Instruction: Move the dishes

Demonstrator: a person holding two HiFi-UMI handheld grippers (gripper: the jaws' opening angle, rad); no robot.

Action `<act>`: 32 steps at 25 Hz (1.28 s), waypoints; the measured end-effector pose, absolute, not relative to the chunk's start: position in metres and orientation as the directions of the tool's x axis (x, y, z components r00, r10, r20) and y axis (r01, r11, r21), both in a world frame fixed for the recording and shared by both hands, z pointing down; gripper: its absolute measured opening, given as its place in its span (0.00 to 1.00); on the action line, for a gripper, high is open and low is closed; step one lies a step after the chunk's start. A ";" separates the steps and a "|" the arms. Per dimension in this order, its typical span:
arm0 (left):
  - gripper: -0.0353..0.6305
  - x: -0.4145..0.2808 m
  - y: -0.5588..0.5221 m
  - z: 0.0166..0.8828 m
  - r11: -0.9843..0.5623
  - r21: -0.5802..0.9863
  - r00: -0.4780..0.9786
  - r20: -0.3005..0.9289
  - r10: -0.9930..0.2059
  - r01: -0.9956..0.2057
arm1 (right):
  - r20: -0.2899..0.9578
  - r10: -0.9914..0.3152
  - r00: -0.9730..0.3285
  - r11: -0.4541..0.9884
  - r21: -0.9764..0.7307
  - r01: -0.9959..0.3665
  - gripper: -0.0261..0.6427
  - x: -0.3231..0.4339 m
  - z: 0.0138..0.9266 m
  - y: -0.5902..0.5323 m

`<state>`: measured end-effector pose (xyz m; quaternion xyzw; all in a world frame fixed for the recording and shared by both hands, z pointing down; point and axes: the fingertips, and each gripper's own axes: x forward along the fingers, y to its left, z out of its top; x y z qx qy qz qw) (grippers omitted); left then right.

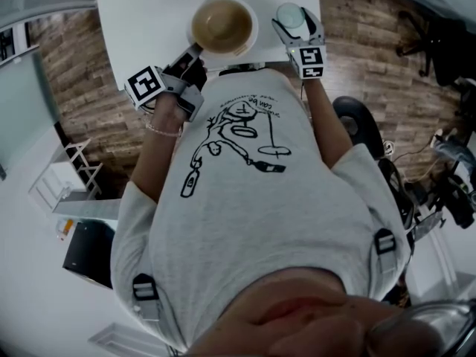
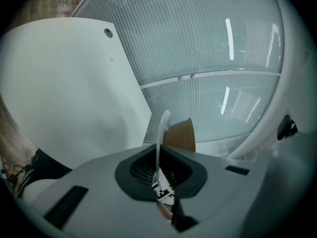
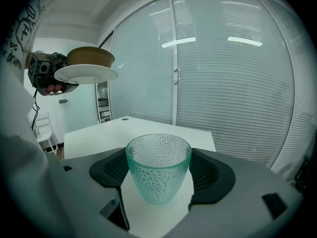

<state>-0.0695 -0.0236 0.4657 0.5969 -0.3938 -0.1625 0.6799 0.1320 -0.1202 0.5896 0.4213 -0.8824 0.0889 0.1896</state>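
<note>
At the upper left of the head view, the left tongs (image 1: 195,50) are clamped narrow on the near rim of a white plate (image 1: 250,42). The plate reaches away from them above the white counter (image 1: 149,21). It lies flat and carries a brown bowl (image 1: 222,24) with its mouth up. In the left gripper view the plate shows edge-on as a thin line between the jaws. Further right, the right tongs (image 1: 291,22) grip a green dimpled glass (image 1: 290,13) on both sides. The glass stands upright with its mouth up, over the counter.
</note>
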 end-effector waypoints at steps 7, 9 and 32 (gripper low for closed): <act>0.07 -0.069 -0.024 0.464 0.233 0.939 0.637 0.343 -0.690 -0.253 | 0.434 -0.702 -0.565 0.625 -0.004 -0.780 0.61 0.138 0.609 -0.120; 0.07 -0.069 -0.023 0.463 0.236 0.938 0.636 0.345 -0.690 -0.253 | 0.437 -0.703 -0.561 0.623 -0.002 -0.782 0.61 0.140 0.612 -0.121; 0.07 -0.070 -0.024 0.466 0.243 0.934 0.633 0.355 -0.688 -0.260 | 0.469 -0.687 -0.555 0.618 -0.023 -0.786 0.61 0.145 0.646 -0.117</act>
